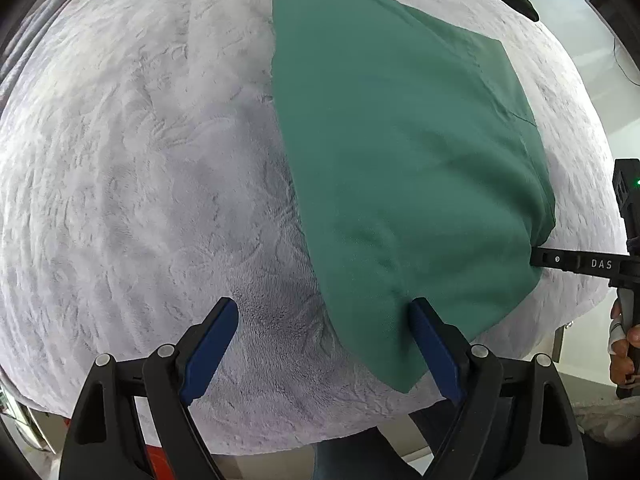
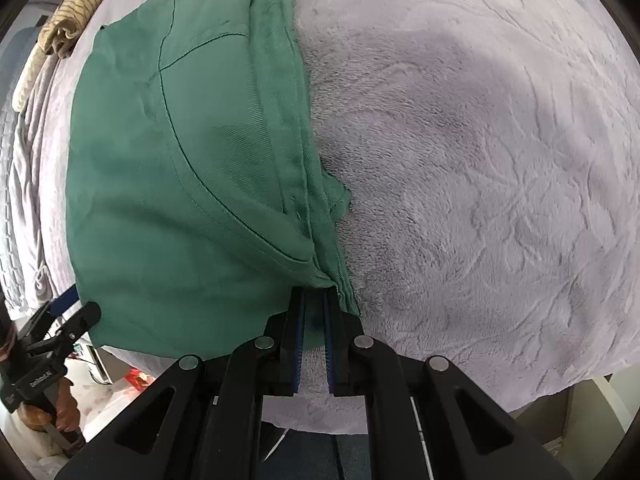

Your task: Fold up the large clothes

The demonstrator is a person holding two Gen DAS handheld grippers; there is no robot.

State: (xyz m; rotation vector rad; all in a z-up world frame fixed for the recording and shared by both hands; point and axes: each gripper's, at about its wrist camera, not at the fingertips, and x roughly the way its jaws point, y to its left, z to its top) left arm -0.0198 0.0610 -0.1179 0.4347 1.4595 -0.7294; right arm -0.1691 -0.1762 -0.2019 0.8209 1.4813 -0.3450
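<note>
- Left wrist view: left gripper (image 1: pixel 324 308) points down at the bed, jaws spread wide, nothing pinched. Its left finger sits over bare grey plush blanket (image 1: pixel 140 168); its right finger sits over the near left edge of the green garment (image 1: pixel 408 152).
- Garment lies flat on the blanket, right of centre, running from the near edge to the far edge. Folded into a long panel, smooth top, a seam line visible toward the far right, near corner pointed.
- Right gripper (image 1: pixel 534 259) comes in from the right, tips at the garment's near right edge; a hand (image 1: pixel 624 356) grips its handle.
- Right wrist view: right gripper (image 2: pixel 314 294) jaws stand narrow, clamped on the garment's (image 2: pixel 168 184) near right edge, cloth bunched between the tips.
- Garment fills the left half of this view, bare blanket (image 2: pixel 500 180) on the right. Several stacked layers show along its right edge, with curved stitching across the top panel.
- Left gripper (image 2: pixel 76 308) shows at the near left, by the garment's near left corner.
- Striped cloth (image 2: pixel 76 8) at the far left edge of the bed, apart from the garment.
</note>
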